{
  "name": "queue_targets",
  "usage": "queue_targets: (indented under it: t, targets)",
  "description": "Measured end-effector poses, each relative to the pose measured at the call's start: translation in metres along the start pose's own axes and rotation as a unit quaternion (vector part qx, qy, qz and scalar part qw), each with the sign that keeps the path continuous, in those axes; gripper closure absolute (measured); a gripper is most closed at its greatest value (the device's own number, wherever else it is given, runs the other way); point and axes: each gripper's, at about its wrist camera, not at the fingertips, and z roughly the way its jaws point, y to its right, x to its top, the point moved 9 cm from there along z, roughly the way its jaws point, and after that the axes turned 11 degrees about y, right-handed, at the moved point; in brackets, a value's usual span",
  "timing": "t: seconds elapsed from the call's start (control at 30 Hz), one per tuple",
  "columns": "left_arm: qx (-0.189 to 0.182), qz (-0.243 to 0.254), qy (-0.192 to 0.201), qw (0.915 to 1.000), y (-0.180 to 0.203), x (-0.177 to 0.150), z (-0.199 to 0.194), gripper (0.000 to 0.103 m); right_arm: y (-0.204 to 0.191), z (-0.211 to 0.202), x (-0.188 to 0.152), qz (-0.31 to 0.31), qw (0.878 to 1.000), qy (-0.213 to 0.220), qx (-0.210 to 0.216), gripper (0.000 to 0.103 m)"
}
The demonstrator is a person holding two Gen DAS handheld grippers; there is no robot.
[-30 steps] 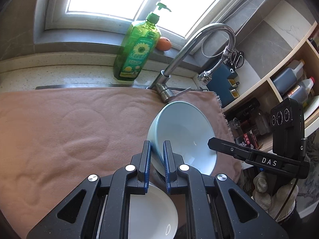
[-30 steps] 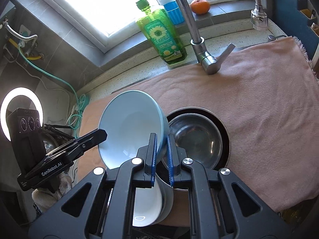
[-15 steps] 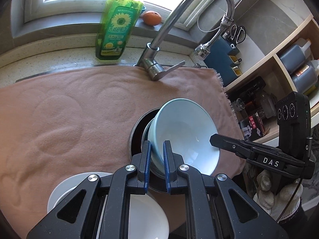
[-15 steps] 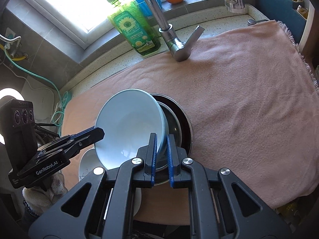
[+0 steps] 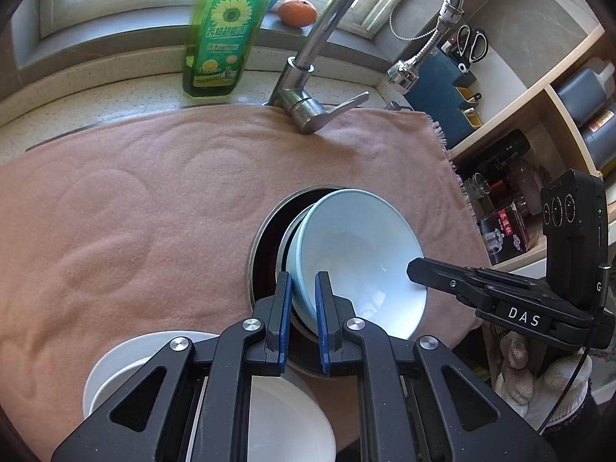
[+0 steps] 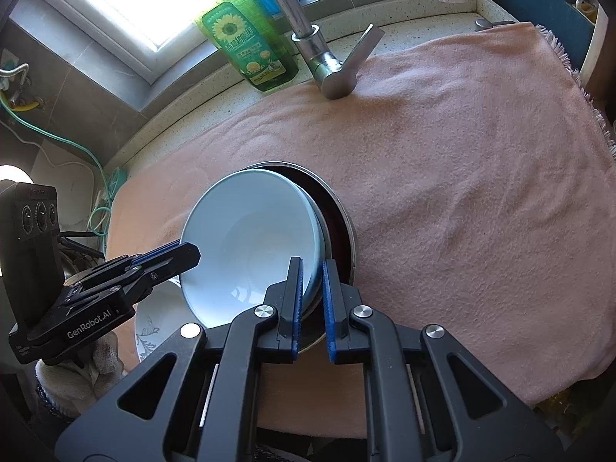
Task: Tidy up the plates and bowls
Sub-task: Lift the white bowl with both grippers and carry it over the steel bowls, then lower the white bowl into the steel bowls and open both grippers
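Both grippers hold one round light blue ceramic bowl (image 5: 358, 246) by its rim. The left gripper (image 5: 301, 288) pinches the rim on one side, with one blue pad inside the bowl and one outside. The right gripper (image 6: 310, 281) pinches the rim on the other side the same way. Both sets of jaws are squeezed tight on the bowl.

The blue bowl is tipped a little and sits over a round shiny metal bowl (image 6: 340, 231). The metal bowl stands on a big pink fuzzy towel (image 6: 462, 177), near the towel's front edge. I cannot tell if the blue bowl touches the metal one.

A round white plate (image 5: 285, 419) lies at the front edge of the towel, just beside the metal bowl.

Past the towel's back edge stand a curved silver tap (image 5: 304, 92) and a green bottle of dish soap (image 5: 219, 34).
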Motion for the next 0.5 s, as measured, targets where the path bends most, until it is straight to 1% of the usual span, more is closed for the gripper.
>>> queue_targets:
  t: [0.43,0.47,0.5]
  targets:
    - [0.006,0.004,0.004,1.0,-0.003,0.0028,-0.0021,0.093,-0.0034,-0.007,0.0067,-0.018,1.0,0.017,-0.011,0.092]
    - [0.006,0.003,0.004,1.0,-0.0035,0.003,-0.0025,0.093,-0.0039,-0.0081,0.0075,-0.02,1.0,0.019,-0.011,0.089]
    - [0.005,0.002,0.004,1.0,-0.004,0.0032,-0.0031,0.093,-0.004,-0.0091,0.0079,-0.021,1.0,0.021,-0.012,0.083]
